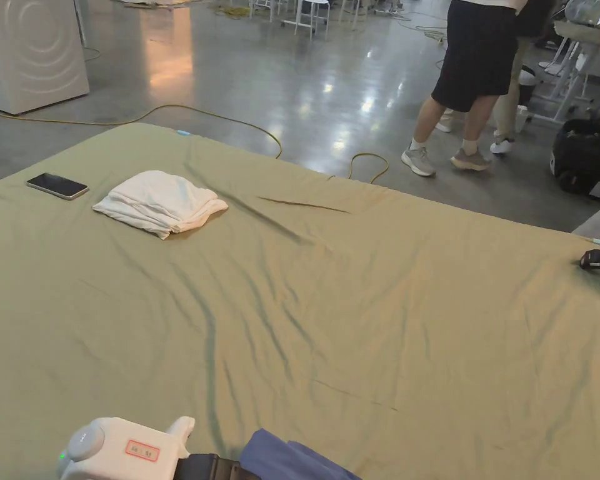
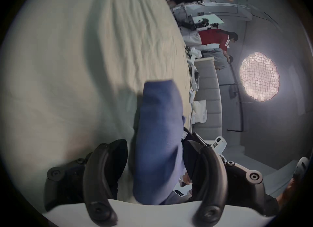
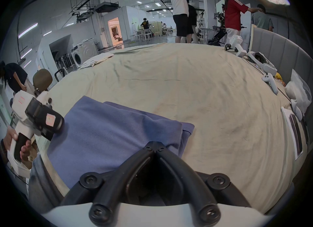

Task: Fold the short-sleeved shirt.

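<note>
At about 6 o'clock in the head view, right at the near edge of the bed, the blue shirt [image 1: 292, 459] lay folded into a compact bundle on the olive-green sheet [image 1: 355, 325]. The left gripper [image 2: 155, 168], white-bodied with black jaws, sat just beside it toward 7 o'clock; in its own view the two jaws stood wide apart with the blue cloth running up between them, neither jaw clearly pressing on it. In the right gripper view the same device appeared at 9 o'clock, tilted down toward the shirt's left edge, a hand [image 3: 15, 144] wrapped round its dark grip. The right gripper [image 3: 155, 146] rested low over the shirt's near right corner, its jaws pressed together at the tips; whether a fold of cloth was pinched between them could not be made out. Farther out, toward 10 o'clock in the head view, a folded white garment [image 1: 160, 203] lay on the sheet, and a dark phone [image 1: 57, 185] lay just beside it, apart from it. At 3 o'clock, by the bed's right edge, a small black-and-white device [image 1: 599, 259] sat on the sheet. Beyond the bed, at 1 o'clock, a person in dark shorts [image 1: 474, 81] stood on the shiny floor, and a white washing machine [image 1: 33, 53] stood at 11 o'clock.
</note>
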Tool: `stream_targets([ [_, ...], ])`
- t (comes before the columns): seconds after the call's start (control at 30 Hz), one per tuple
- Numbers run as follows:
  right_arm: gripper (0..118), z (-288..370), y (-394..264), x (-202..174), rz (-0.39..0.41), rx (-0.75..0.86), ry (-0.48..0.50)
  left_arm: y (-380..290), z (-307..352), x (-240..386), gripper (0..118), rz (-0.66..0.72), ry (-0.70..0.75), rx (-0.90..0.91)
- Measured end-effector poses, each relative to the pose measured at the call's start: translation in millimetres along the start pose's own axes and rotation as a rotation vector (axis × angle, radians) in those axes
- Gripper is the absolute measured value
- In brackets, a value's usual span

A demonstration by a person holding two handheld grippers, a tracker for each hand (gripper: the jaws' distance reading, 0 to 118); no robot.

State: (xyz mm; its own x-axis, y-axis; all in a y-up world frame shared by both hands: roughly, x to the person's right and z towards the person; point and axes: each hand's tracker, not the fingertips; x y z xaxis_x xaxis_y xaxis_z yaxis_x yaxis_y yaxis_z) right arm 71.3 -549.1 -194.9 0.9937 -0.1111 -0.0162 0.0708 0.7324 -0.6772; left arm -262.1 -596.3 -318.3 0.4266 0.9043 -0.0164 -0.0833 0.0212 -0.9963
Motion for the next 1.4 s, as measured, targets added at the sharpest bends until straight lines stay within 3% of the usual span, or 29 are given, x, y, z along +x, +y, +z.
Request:
stream_targets([
  [0.1, 0, 1.4, 1.5, 1.3, -0.006, -0.001, 0.000, -19.4, -11.3, 41.1, 75, -0.046, -0.055, 0.016],
  [0.27, 0, 1.2, 2.5, 5.0, -0.005, -0.003, 0.003, -3.7, -22.6, 38.0, 72, -0.056, -0.062, 0.025],
  [0.33, 0, 0.8, 2.2, 7.2, -0.005, 0.001, -0.002, -8.2, -26.6, 32.5, 58, -0.035, -0.072, 0.046],
  [0.37, 0, 1.1, 2.3, 7.8, -0.004, 0.004, -0.006, -13.1, -30.7, 26.2, 36, -0.037, -0.056, 0.058],
  [0.77, 0, 5.1, 18.6, 7.7, 0.064, 0.050, -0.040, -14.8, -1.1, 34.8, 29, -0.067, -0.104, 0.140],
  [1.0, 0, 28.3, 92.2, 35.0, 0.092, 0.220, -0.090, 7.7, 95.3, 42.3, 29, -0.094, -0.036, 0.234],
  [1.4, 0, 75.8, 196.0, 87.5, 0.098, 0.476, -0.212, 36.3, 318.3, 51.9, 29, -0.080, 0.252, 0.486],
])
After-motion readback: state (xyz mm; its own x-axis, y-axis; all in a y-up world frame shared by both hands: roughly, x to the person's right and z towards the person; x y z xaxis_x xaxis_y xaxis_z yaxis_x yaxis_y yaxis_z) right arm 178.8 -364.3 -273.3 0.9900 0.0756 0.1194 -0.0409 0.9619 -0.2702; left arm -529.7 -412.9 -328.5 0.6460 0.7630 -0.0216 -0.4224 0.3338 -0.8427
